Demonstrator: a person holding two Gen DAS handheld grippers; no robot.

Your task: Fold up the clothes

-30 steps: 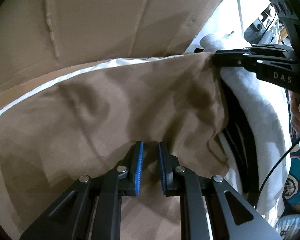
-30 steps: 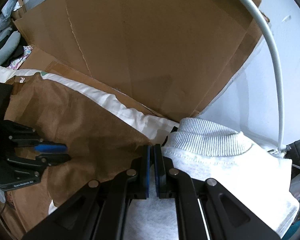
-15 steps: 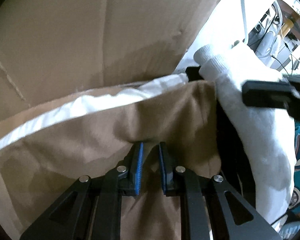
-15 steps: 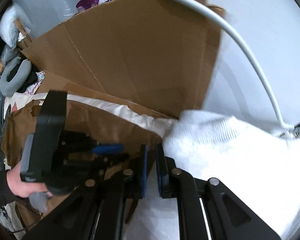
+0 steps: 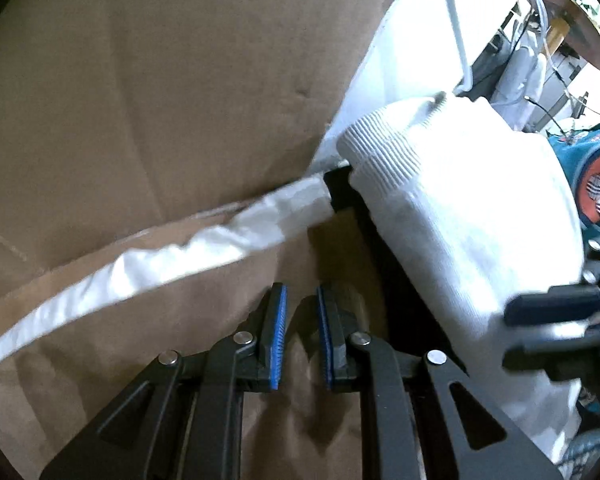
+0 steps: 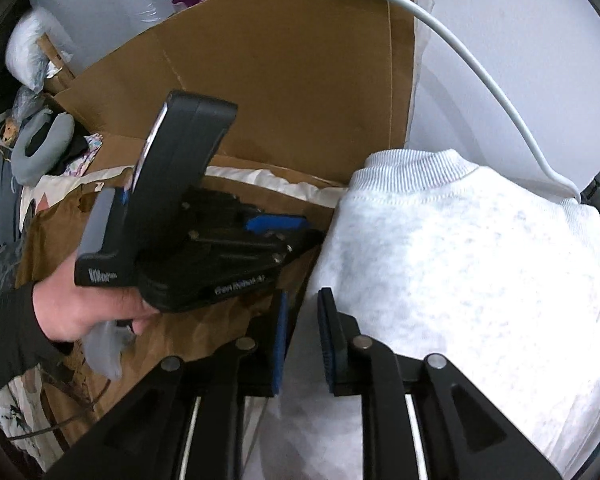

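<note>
A brown cloth [image 5: 120, 360] lies beside a folded white sweatshirt [image 5: 480, 220] with a ribbed collar. My left gripper [image 5: 302, 312] has its blue pads a narrow gap apart, with a ridge of the brown cloth caught between them. The right wrist view shows the left gripper [image 6: 306, 232], held by a hand [image 6: 72, 312], with its tips close to the sweatshirt [image 6: 460, 280]. My right gripper [image 6: 302, 316] is opening its jaws over the seam between the brown cloth [image 6: 188, 332] and the sweatshirt. Nothing is pressed between its pads. The right gripper [image 5: 508, 328] appears blurred at the right.
Flattened cardboard [image 6: 300, 80] leans upright behind the clothes. A white sheet edge [image 5: 180, 264] runs along its foot. A white cable [image 6: 480, 72] arcs over the sweatshirt. A teal printed garment [image 5: 596, 176] lies right of it. A grey neck pillow [image 6: 40, 152] and clutter sit far left.
Both grippers moved right, toward the sweatshirt. The right gripper's pads, shut on the brown cloth's corner before, have parted and let it go. The left gripper came close beside the right one.
</note>
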